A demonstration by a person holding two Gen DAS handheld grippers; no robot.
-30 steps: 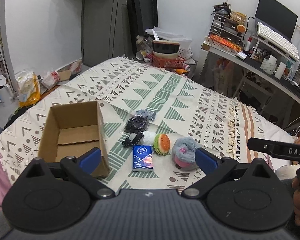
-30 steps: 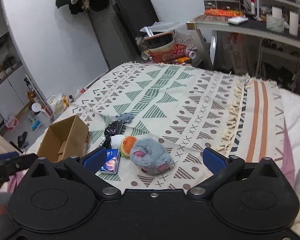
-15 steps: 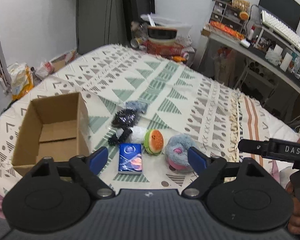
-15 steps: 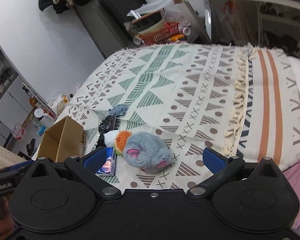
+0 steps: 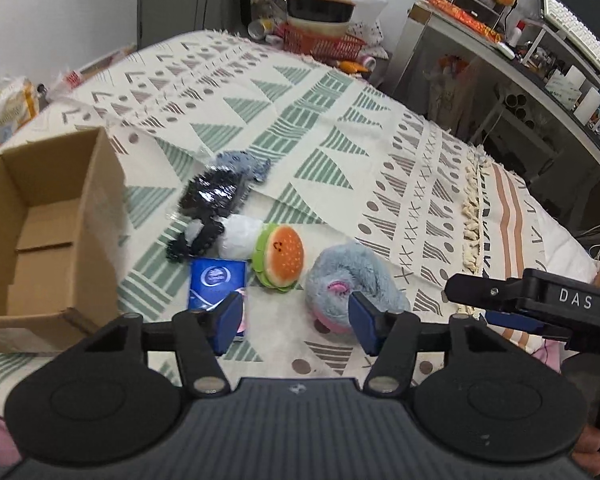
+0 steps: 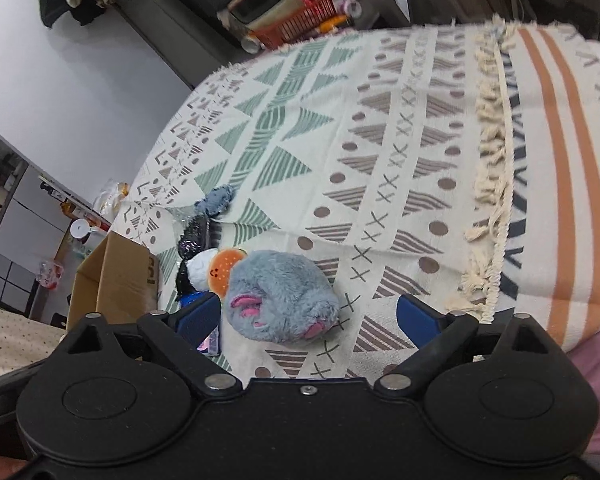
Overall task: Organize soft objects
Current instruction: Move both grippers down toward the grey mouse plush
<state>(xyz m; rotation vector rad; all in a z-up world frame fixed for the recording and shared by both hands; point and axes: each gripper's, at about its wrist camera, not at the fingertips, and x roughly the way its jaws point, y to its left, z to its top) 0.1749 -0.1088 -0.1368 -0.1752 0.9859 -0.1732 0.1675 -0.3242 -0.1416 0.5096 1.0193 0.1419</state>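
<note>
On the patterned bedspread (image 5: 340,128) lie a grey plush with pink ears (image 5: 350,280) (image 6: 280,296), an orange burger plush (image 5: 278,258) (image 6: 224,270), a white soft item (image 5: 240,234), a blue packet (image 5: 216,284), a black glittery bag (image 5: 212,196) and a blue-grey cloth (image 5: 240,164). An open cardboard box (image 5: 52,232) (image 6: 112,280) stands at their left. My left gripper (image 5: 296,320) is open, hovering just short of the burger plush. My right gripper (image 6: 308,316) is open, with the grey plush just ahead between its fingers. The right gripper's body (image 5: 540,304) shows in the left wrist view.
A fringe (image 6: 488,184) and orange stripes run down the bedspread's right side. Beyond the bed stand a red basket with a bowl (image 5: 320,28), a dark cabinet and a cluttered desk (image 5: 540,60). Bags sit on the floor at the left (image 5: 12,104).
Both grippers have come down and forward toward the soft objects, which now look larger. The left gripper's fingers have narrowed. Nothing on the bed has moved.
</note>
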